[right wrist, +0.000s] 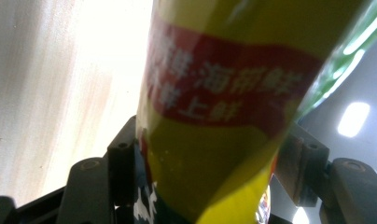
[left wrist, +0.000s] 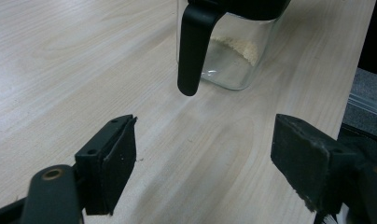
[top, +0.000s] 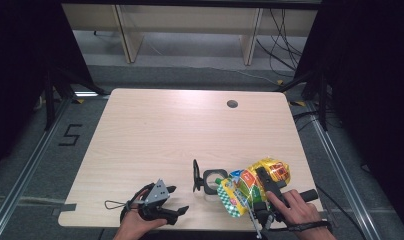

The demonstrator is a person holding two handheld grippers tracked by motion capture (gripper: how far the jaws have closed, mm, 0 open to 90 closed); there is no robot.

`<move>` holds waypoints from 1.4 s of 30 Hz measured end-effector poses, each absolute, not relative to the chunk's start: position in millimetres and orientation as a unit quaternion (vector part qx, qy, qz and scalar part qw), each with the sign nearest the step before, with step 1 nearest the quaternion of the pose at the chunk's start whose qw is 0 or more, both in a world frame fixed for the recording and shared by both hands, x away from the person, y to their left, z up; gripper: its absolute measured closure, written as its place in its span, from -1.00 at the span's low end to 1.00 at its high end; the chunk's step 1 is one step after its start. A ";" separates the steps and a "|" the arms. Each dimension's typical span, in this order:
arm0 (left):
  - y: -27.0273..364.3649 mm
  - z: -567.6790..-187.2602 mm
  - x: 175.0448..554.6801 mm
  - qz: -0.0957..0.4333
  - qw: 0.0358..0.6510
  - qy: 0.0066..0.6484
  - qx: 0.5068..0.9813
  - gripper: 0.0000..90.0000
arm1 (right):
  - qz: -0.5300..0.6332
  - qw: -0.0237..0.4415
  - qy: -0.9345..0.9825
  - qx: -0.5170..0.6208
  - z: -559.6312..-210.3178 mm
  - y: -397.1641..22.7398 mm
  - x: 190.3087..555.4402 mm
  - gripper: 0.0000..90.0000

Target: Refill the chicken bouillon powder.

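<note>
A lab or recording studio, not a home. A plain light-wood table (top: 180,135) with a round cable hole (top: 232,104) stands on grey carpet. Black curtains (top: 20,65) close off the left and right edges of the frame. Loose cables (top: 282,35) trail across the floor at upper right. A number five in black tape (top: 70,135) marks the floor at left, beside a metal rail (top: 25,175).

A glossy yellow snack bag (top: 257,182) with red and green print lies tilted at the table's near edge, apparently tipped over an open-lidded clear jar (top: 211,181).
</note>
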State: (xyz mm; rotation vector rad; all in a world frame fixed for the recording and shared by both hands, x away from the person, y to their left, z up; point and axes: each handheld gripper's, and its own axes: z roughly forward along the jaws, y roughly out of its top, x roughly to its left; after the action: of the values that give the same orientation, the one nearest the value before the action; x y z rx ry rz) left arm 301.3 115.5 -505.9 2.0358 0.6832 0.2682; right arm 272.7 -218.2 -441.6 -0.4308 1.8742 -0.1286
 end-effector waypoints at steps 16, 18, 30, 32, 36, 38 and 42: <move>115.6 -505.6 300.3 0.105 0.468 0.286 0.830 -0.51 | -0.080 0.576 0.788 -0.202 -437.6 -214.2 275.3 -0.18; 115.1 -505.9 300.2 0.105 0.467 0.286 0.830 -0.51 | -0.084 0.577 0.784 -0.213 -438.8 -213.3 275.8 -0.18; 113.8 -503.7 299.1 0.106 0.471 0.279 0.830 -0.51 | -0.112 0.583 0.778 -0.205 -446.8 -206.9 272.2 -0.17; 114.2 -503.3 300.5 0.110 0.465 0.265 0.838 -0.51 | -0.115 0.580 0.776 -0.219 -444.2 -204.0 274.3 -0.17; 112.3 -504.0 298.3 0.105 0.469 0.277 0.832 -0.51 | -0.115 0.584 0.777 -0.208 -445.9 -204.6 273.1 -0.17; 113.6 -503.0 299.4 0.107 0.465 0.269 0.837 -0.51 | -0.119 0.583 0.772 -0.224 -444.3 -202.0 273.7 -0.17; 114.0 -503.0 299.7 0.109 0.464 0.269 0.837 -0.51 | -0.121 0.584 0.769 -0.230 -443.6 -200.0 272.8 -0.17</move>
State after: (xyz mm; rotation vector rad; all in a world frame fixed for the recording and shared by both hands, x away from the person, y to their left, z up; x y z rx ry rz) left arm 299.7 114.0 -503.0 2.0563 0.6615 0.2675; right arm 272.8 -200.0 -443.6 -0.5367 1.7939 -0.2822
